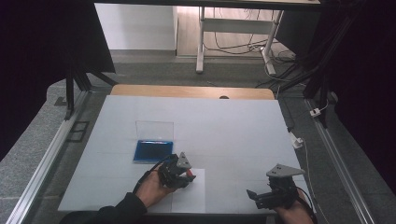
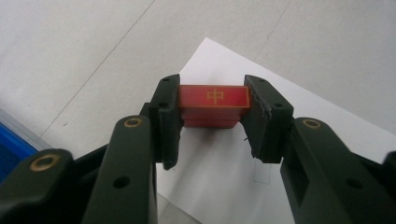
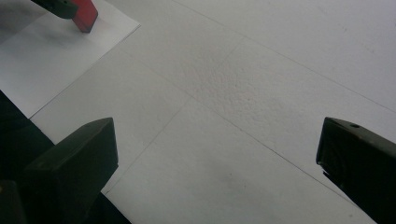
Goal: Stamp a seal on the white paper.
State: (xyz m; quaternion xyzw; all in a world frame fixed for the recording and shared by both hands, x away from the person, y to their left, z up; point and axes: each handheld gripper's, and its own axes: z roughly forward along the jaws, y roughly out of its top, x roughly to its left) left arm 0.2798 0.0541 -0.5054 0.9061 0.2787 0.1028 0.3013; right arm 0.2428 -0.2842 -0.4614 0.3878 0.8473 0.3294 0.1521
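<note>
White foam board (image 1: 224, 126) covers the table, with a sheet of paper (image 1: 189, 193) lying near the bottom centre of the high view and a blue tray with a clear raised lid (image 1: 152, 150) just above and left of it. I have the left gripper (image 2: 212, 105) pinching a red block (image 2: 213, 103) between its pads; in the left gripper view the block sits mid-frame, its gold-outlined top face with a gold character turned up, hanging over the paper. Whether it touches the sheet I cannot tell. The right gripper (image 1: 261, 196) rests at the lower right of the high view, jaws spread wide over bare board and holding nothing. I judge this to be the carrying or placing step: the block is gripped and poised above the paper. Next I would need to settle it flat and square on the sheet before easing the pads apart, so that it does not tip or drag.
</note>
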